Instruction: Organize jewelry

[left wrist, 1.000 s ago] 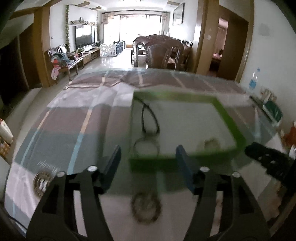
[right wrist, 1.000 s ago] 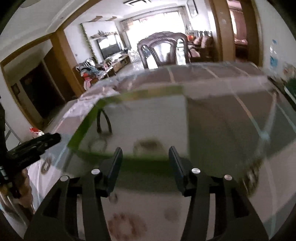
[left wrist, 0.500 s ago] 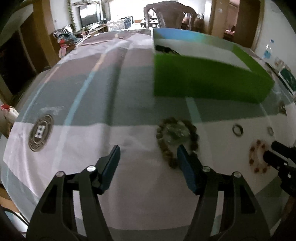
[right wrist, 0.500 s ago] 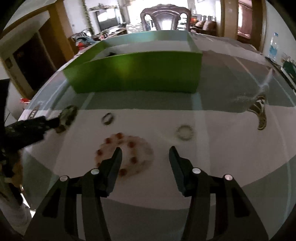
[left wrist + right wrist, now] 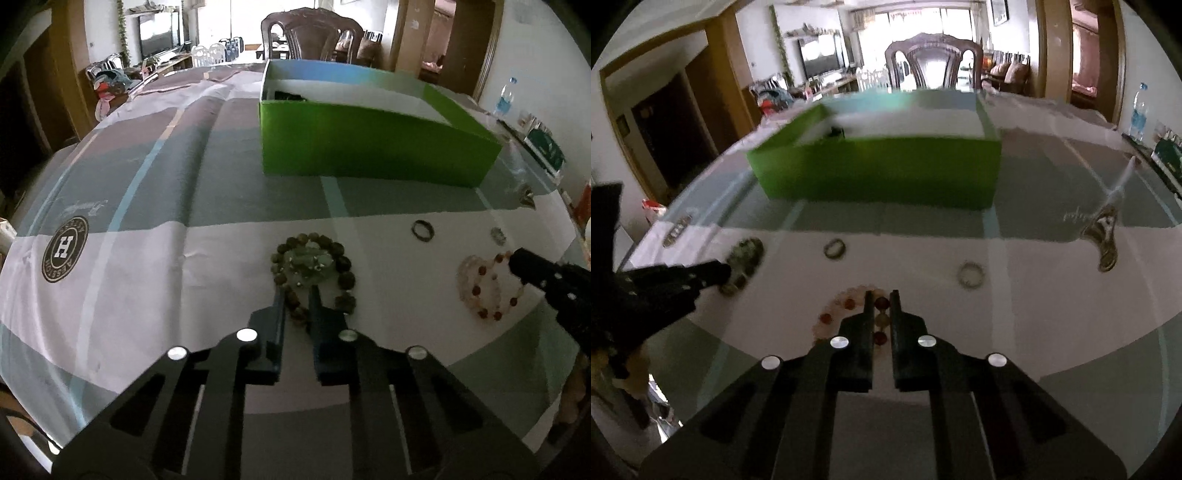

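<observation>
My left gripper (image 5: pixel 297 291) is shut on the near edge of a brown and green bead bracelet (image 5: pixel 314 264) lying on the tablecloth. My right gripper (image 5: pixel 881 297) is shut on a red and pale bead bracelet (image 5: pixel 846 306), which also shows in the left wrist view (image 5: pixel 484 284). A green open box (image 5: pixel 369 147) stands behind them, with dark jewelry partly visible inside. A dark ring (image 5: pixel 423 230) and a small silver ring (image 5: pixel 498 235) lie between box and bracelets; in the right wrist view they are the dark ring (image 5: pixel 834 248) and silver ring (image 5: pixel 970 275).
The table carries a grey and white cloth with a round H logo (image 5: pixel 65 249). A metal ornament (image 5: pixel 1104 236) lies at the right. A dark wooden chair (image 5: pixel 314 37) stands behind the table. A water bottle (image 5: pixel 504 99) and packets sit at the far right edge.
Both grippers have dropped from above the box to the tablecloth in front of it and closed, the left on the brown-green bracelet, the right on the red bracelet.
</observation>
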`<state>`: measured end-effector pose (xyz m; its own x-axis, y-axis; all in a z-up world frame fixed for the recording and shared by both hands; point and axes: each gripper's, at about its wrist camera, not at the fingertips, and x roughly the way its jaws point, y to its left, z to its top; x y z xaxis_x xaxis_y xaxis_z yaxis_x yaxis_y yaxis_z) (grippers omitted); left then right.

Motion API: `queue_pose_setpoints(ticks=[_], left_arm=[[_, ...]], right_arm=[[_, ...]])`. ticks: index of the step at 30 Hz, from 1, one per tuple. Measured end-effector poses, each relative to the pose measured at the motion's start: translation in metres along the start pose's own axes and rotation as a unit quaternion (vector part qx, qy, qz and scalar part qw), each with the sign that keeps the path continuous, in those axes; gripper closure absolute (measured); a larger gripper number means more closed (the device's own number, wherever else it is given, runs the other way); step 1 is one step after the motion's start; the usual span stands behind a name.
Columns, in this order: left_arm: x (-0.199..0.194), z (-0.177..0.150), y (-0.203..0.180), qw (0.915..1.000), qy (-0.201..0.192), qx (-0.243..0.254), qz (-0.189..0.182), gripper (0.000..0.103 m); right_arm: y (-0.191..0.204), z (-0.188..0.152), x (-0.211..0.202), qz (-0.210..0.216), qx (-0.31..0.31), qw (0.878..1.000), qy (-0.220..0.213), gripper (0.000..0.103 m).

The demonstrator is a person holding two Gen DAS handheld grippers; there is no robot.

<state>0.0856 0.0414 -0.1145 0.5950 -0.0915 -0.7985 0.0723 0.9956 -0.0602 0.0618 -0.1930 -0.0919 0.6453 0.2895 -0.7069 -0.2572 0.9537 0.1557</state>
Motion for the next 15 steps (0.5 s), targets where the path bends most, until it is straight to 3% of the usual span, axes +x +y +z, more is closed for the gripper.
queue_pose_setpoints(ticks=[3,8,12,15], left_arm=[[-0.011,-0.002,-0.003,0.9999,-0.010,0.003,-0.008,0.094],[-0.028,-0.007,-0.008,0.9995,-0.022,0.012,-0.020,0.094],[-0.027,-0.010,-0.007,0.9996,-0.017,0.010,-0.018,0.094],[-0.015,-0.009,0.001,0.9999,-0.003,-0.008,-0.012,0.086]], right_arm=[[0.000,0.004,-0.019,0.007,0.003,1.000,-0.023,0.095],[-0.009,0.002,-0.037,-0.019,0.012,0.999,-0.041,0.095],[-0.025,-0.009,-0.023,-0.039,0.038,0.998,-0.011,0.095],[-0.040,-0.020,-0.009,-0.054,0.067,0.996,0.011,0.095]])
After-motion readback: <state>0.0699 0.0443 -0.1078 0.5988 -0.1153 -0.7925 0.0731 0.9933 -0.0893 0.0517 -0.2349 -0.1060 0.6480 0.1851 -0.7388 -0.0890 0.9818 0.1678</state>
